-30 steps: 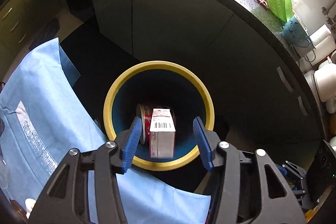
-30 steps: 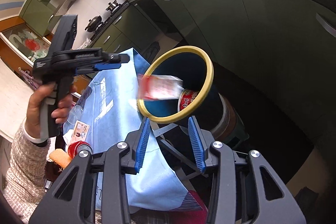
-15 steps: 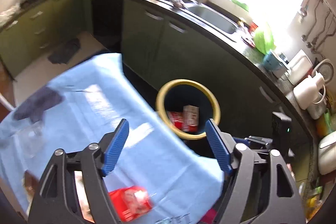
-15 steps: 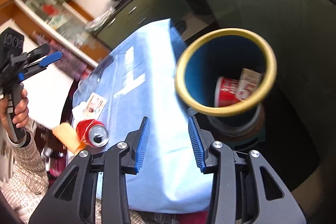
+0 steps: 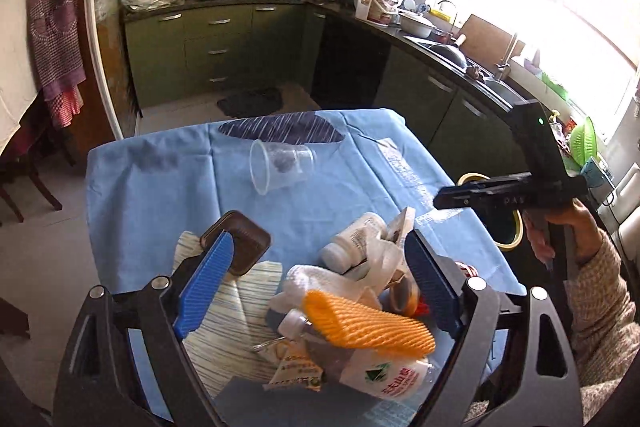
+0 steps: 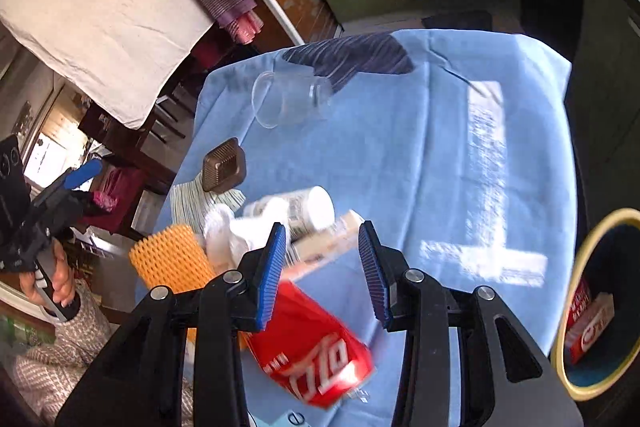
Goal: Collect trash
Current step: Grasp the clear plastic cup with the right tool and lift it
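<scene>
A pile of trash lies on the blue-covered table [image 5: 168, 195]: an orange foam net [image 5: 368, 323], a white pill bottle [image 5: 354, 241], a plastic bottle [image 5: 384, 375], a brown tray [image 5: 236, 245] and a clear cup [image 5: 280, 165]. My left gripper [image 5: 316, 291] is open above the pile. My right gripper [image 6: 324, 273] is open over a red can [image 6: 312, 355], with the pill bottle [image 6: 304, 211] and foam net [image 6: 172, 259] beyond. The yellow-rimmed bin [image 6: 576, 307] at the table's right holds a red can and a carton [image 6: 592, 327].
Green kitchen cabinets [image 5: 216, 47] and a dark counter with a sink [image 5: 480, 75] ring the room. A striped cloth [image 5: 224, 327] lies under the pile. A chair [image 5: 24, 179] stands at the left. The clear cup [image 6: 288, 99] lies on its side.
Both grippers have swung away from the bin and back over the table's trash pile. The carton dropped by the left gripper now lies in the bin. Both remain open.
</scene>
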The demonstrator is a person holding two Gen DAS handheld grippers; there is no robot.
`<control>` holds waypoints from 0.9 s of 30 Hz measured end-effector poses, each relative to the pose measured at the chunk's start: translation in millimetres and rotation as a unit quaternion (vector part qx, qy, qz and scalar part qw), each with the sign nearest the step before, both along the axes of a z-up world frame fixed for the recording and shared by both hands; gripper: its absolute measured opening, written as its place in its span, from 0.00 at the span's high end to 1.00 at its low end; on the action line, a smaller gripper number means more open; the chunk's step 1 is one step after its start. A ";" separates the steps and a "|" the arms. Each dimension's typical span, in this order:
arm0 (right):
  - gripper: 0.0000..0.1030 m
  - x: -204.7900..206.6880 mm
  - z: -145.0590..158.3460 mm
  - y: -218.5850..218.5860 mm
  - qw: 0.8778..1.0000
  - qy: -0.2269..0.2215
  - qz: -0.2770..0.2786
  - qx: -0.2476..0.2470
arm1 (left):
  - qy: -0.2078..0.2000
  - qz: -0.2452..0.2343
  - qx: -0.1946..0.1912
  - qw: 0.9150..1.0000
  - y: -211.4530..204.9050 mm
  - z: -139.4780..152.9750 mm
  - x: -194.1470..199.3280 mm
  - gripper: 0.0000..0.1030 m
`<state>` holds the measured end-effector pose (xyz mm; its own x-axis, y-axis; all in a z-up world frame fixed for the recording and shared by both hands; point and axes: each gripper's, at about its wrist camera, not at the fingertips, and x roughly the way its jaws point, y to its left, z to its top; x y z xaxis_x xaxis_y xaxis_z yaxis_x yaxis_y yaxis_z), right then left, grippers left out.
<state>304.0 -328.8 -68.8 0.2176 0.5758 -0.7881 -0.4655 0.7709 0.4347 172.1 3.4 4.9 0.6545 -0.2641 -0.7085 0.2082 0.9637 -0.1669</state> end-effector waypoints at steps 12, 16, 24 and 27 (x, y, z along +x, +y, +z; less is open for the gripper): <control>0.05 104.9 -10.6 148.9 0.995 0.051 -0.047 -0.068 | 0.001 0.012 -0.009 1.000 41.3 -25.5 -18.5 0.20; 0.05 125.6 -24.3 170.5 0.990 0.050 -0.056 -0.117 | 0.003 0.016 -0.013 1.000 55.8 -31.5 -25.6 0.20; 0.05 143.8 -46.9 198.1 0.982 0.052 -0.056 -0.171 | 0.001 0.014 -0.022 1.000 69.6 -36.2 -37.6 0.19; 0.06 147.5 -54.3 202.5 0.979 0.054 -0.064 -0.188 | 0.004 0.012 -0.024 1.000 69.0 -39.4 -38.8 0.19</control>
<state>451.6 -126.3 -123.2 0.1730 0.2137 -0.9615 -0.3213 0.9350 0.1501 133.2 72.4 -34.5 0.6554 -0.2815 -0.7008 0.1828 0.9595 -0.2144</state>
